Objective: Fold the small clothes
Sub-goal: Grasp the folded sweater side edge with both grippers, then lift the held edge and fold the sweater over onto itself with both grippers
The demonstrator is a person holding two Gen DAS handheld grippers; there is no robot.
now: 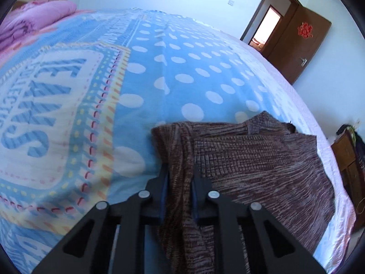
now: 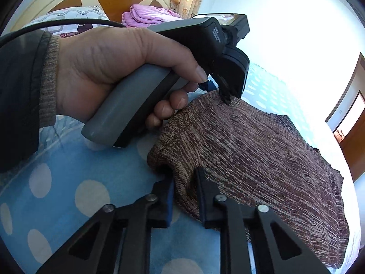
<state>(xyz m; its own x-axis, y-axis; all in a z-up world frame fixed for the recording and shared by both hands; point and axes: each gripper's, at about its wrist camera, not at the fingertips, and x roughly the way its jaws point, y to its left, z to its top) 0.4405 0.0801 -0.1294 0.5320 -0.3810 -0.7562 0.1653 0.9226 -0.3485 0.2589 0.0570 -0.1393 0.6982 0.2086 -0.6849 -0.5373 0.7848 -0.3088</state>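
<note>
A brown knitted sweater (image 1: 251,159) lies partly folded on the bed, right of centre in the left wrist view. My left gripper (image 1: 180,178) is shut on a bunched strip along its left edge, which passes between the black fingers (image 1: 163,180). In the right wrist view the same sweater (image 2: 251,148) spreads to the right. My right gripper (image 2: 186,182) is shut on its near rolled corner. Further back a hand (image 2: 109,61) holds the left gripper (image 2: 224,97), whose tips pinch the sweater's far edge.
A blue blanket with white dots (image 1: 182,80) and a lettered panel covers the bed. A folded pink quilt (image 1: 34,18) lies at the far left, near the headboard (image 2: 91,0). An open brown door (image 1: 296,45) and a wooden cabinet (image 1: 349,159) stand to the right.
</note>
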